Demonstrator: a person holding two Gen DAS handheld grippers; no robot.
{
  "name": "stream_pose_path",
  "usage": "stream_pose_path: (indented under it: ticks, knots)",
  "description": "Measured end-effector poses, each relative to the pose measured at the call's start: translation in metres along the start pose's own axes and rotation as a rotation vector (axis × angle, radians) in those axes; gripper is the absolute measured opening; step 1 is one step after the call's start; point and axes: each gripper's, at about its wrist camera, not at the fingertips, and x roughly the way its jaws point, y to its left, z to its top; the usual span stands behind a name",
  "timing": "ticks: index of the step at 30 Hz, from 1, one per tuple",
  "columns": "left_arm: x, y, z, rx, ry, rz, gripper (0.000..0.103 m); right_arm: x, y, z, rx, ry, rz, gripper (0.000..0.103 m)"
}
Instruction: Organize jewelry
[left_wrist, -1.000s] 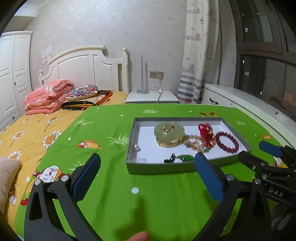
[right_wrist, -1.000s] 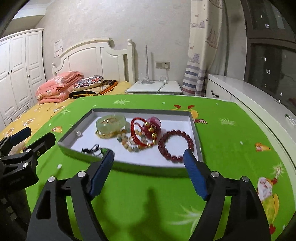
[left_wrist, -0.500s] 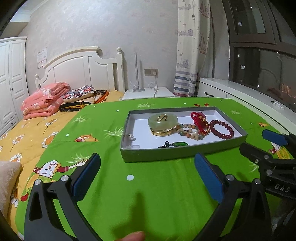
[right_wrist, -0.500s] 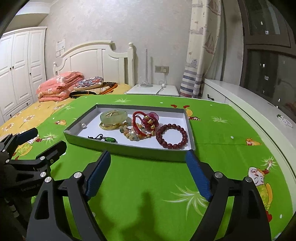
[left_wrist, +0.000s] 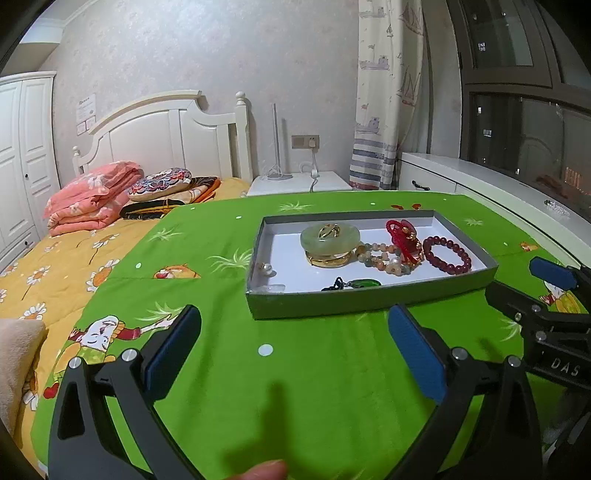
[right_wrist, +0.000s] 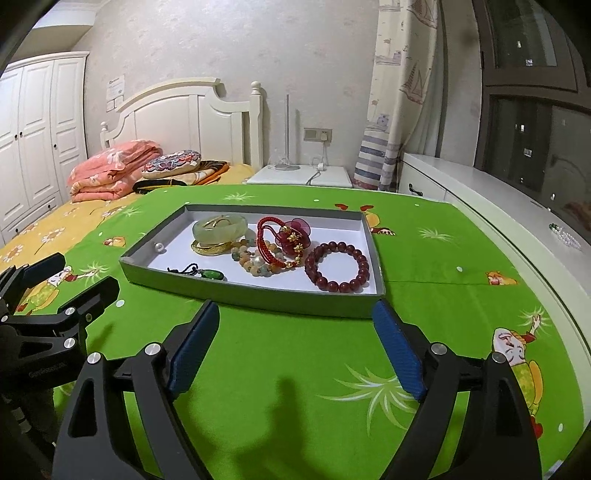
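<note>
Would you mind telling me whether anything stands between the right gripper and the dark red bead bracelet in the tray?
Only the tray's near wall. The right gripper is open above bare green cloth in front of it. The dark red bead bracelet lies just behind that wall, in the tray's right part, with nothing over it.

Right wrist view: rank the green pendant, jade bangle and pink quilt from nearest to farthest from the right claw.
1. Green pendant, tray's near left edge, closest to the right claw.
2. Jade bangle, tray's far left.
3. Pink quilt, on the bed, far left.
</note>
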Motion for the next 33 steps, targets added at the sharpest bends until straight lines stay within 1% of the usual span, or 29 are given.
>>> stream_pose_path:
  ticks: [20,33]
  knots:
    - [0.0017,0.0001,-0.0052,0.008,0.019,-0.001,0.098,-0.0020,-0.0058,0.0009,0.013,-0.005,-0.010,0.081]
    - [0.0008,0.0039,-0.0096,-0.004,0.026,0.007,0.098,-0.0014,-0.0057,-0.0006,0.016,-0.001,-0.011,0.081]
